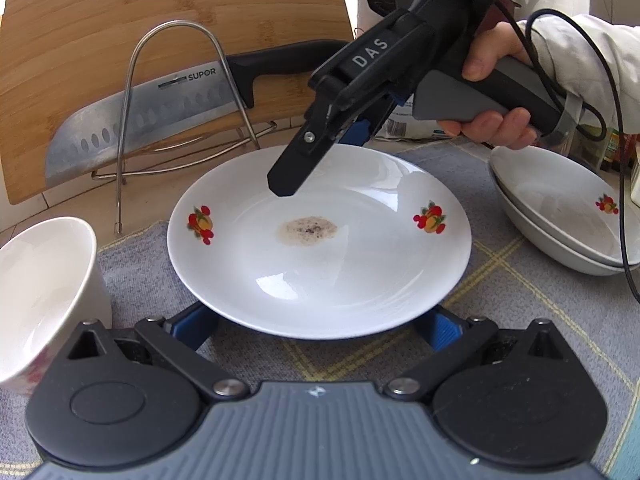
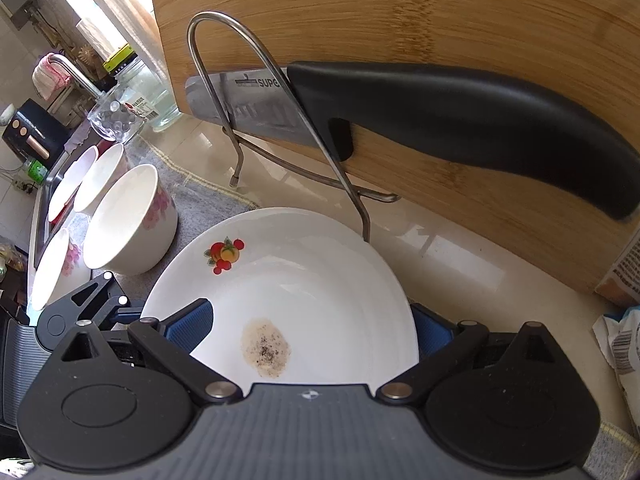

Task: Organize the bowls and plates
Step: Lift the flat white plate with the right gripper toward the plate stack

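White china sits nearest: the plate point(image 1: 320, 264) lies flat on the tabletop's cloth point(image 1: 520, 320), its near rim between my left tool's point(image 1: 316, 326) open fingers, not pinched. My right tool point(image 2: 310, 326) spreads wide over its far edge. Stacked bowls point(image 1: 560, 220) wait rightward.

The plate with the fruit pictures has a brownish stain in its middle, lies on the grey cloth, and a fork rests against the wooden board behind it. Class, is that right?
Not quite. The plate has the stain and lies on the grey cloth, but against the wooden board rests a knife, not a fork. The left wrist view shows its wide blade and black handle.
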`<state>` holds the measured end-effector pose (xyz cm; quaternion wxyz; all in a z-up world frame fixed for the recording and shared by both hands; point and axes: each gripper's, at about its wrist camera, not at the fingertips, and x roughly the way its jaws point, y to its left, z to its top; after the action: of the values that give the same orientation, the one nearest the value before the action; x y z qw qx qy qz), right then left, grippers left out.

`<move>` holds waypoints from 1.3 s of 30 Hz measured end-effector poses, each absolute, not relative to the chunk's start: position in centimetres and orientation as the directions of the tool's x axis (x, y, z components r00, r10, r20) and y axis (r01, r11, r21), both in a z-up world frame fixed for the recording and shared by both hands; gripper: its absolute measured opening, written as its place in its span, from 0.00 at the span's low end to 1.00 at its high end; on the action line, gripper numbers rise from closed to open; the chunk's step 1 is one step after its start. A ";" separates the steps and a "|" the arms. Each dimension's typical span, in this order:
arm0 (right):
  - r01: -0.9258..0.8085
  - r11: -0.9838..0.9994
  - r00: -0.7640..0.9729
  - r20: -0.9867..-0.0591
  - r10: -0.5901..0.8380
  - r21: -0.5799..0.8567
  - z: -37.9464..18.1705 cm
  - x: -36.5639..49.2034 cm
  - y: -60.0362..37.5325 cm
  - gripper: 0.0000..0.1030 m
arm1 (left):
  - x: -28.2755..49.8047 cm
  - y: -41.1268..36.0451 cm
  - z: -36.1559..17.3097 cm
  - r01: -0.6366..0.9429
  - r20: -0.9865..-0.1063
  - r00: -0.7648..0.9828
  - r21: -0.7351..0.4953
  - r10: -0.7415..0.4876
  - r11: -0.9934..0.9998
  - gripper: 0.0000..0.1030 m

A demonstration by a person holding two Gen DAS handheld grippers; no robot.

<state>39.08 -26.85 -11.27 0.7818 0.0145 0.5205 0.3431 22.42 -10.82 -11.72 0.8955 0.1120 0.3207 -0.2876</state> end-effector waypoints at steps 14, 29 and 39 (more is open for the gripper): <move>-0.527 0.759 0.210 -0.807 0.551 0.382 -11.2 39.1 -26.5 0.97 | 22.0 -11.0 -11.5 0.593 -0.635 0.636 0.038 -0.439 0.804 1.00; -0.521 0.765 0.212 -0.810 0.547 0.380 -11.2 38.9 -26.6 0.96 | 22.0 -11.2 -11.2 0.590 -0.643 0.638 0.053 -0.424 0.806 1.00; -0.506 0.768 0.206 -0.810 0.549 0.392 -10.9 37.9 -26.8 0.96 | 21.3 -11.0 -10.9 0.600 -0.649 0.629 0.055 -0.428 0.798 0.99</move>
<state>37.89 -26.76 -10.91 0.7762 0.0203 0.5306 0.3400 21.29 -11.01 -10.91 0.8925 0.1341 0.3202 -0.2881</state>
